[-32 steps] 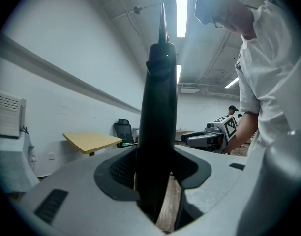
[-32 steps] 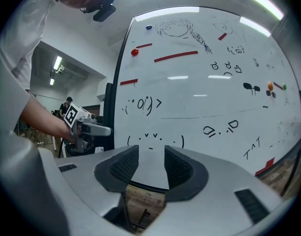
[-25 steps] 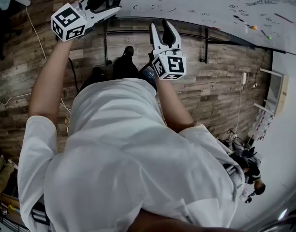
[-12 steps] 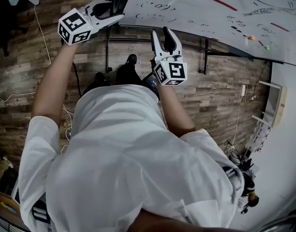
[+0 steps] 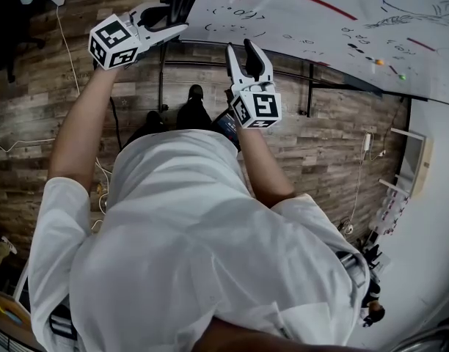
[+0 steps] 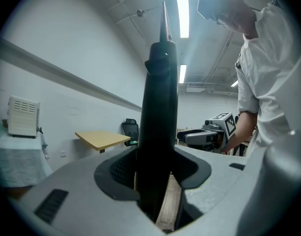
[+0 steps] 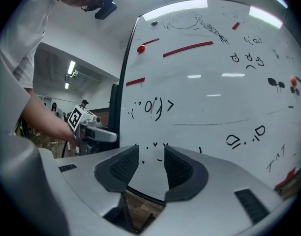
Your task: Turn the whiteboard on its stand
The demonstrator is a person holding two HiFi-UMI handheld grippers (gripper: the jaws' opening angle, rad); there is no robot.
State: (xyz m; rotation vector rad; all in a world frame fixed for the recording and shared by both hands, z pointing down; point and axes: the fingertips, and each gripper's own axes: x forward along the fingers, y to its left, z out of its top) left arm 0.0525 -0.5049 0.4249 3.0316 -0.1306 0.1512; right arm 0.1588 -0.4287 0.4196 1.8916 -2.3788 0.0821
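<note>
1. More of the whiteboard [image 5: 320,28] is showing along the top of the head view than a second ago. Its lower edge is sitting lower in the frame and a second red stroke is coming in at the top. My two grippers are staying almost where they were.
2. My left gripper [image 5: 168,18], at the upper left of the head view, is clamping the board's dark side frame [image 6: 159,107]. In the left gripper view that frame is standing upright between the jaws and pressing on the left pad [image 6: 116,168]. Lower down, a thin strip of floor is showing beside the other jaw. I am holding the board here because, as I judge it, the outer edge gives the most leverage for swinging the panel.
3. My right gripper [image 5: 241,47], at centre top, is hanging with its jaws apart and nothing between them. It is pointing at the board's face near its lower edge, and I judge I am keeping it ready to steady or push.
4. The whiteboard is spanning the top of the frame from centre to right, above the black bars of its stand [image 5: 163,79] and the wooden floor [image 5: 34,123]. Its written face is tipping up toward me, so I judge it is mid-swing.
5. The surface is looking glossy white and is reflecting the ceiling lights. It is carrying red strokes, black doodles, a sketch at the upper right, and small orange [image 5: 379,61] and green [image 5: 400,76] magnets.
</note>
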